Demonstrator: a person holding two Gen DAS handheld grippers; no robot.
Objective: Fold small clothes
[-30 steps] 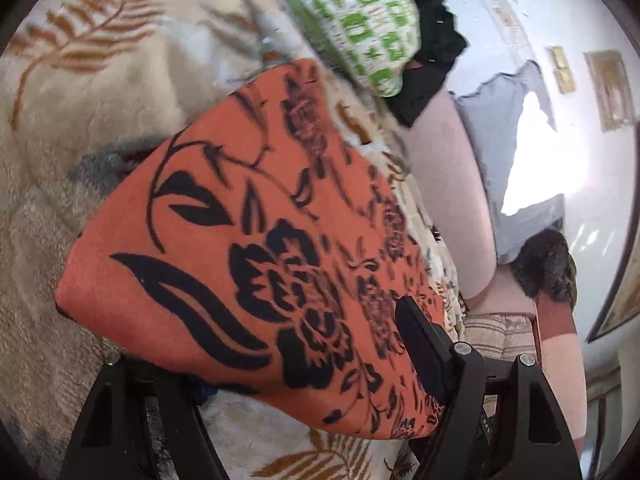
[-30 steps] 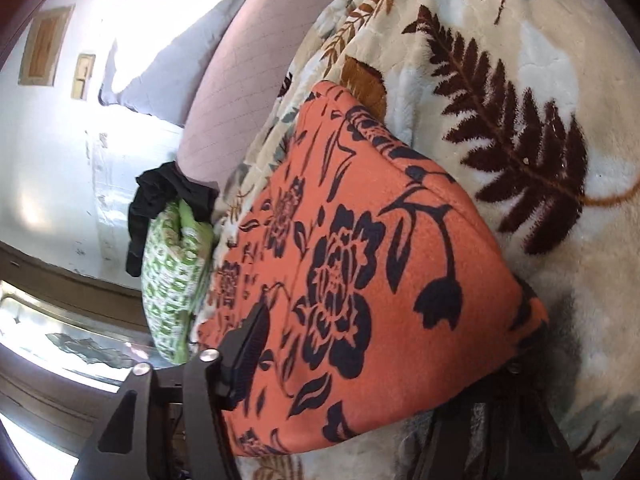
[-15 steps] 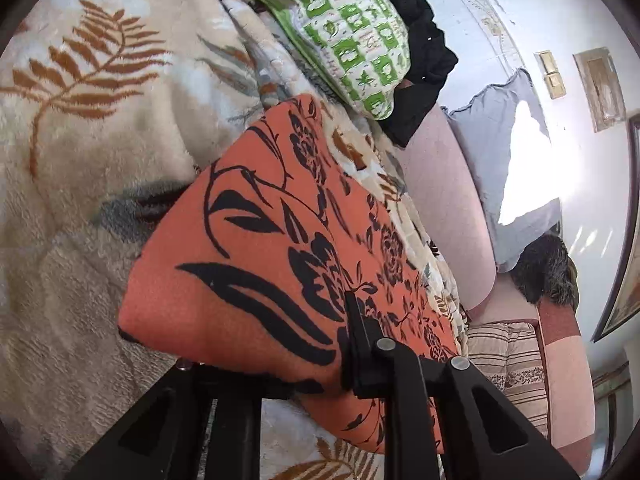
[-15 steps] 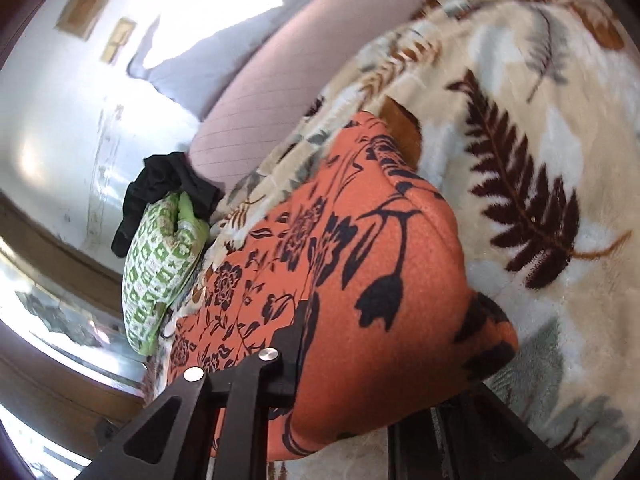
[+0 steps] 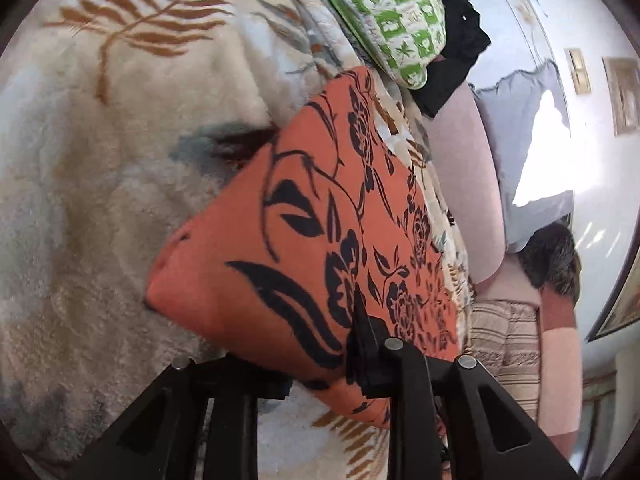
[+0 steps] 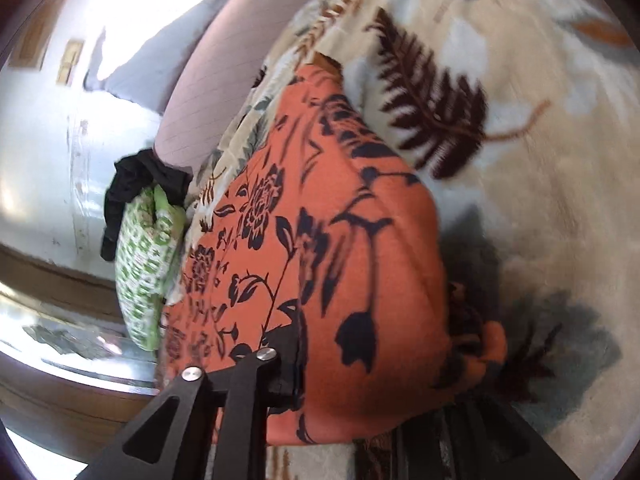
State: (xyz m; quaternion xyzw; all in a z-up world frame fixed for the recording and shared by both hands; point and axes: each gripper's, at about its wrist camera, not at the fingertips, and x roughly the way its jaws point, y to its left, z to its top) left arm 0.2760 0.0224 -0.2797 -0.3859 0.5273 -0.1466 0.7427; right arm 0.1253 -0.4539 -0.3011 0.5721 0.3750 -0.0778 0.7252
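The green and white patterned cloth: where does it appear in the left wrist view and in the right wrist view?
Left wrist: green and white cloth at top centre, above the orange floral garment.
Right wrist: it lies at the left, beside the garment.
Shared landmark: the black cloth touching it.

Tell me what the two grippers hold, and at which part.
Both hold the orange floral cloth by its near edge: the left gripper toward one end, the right gripper toward the other.
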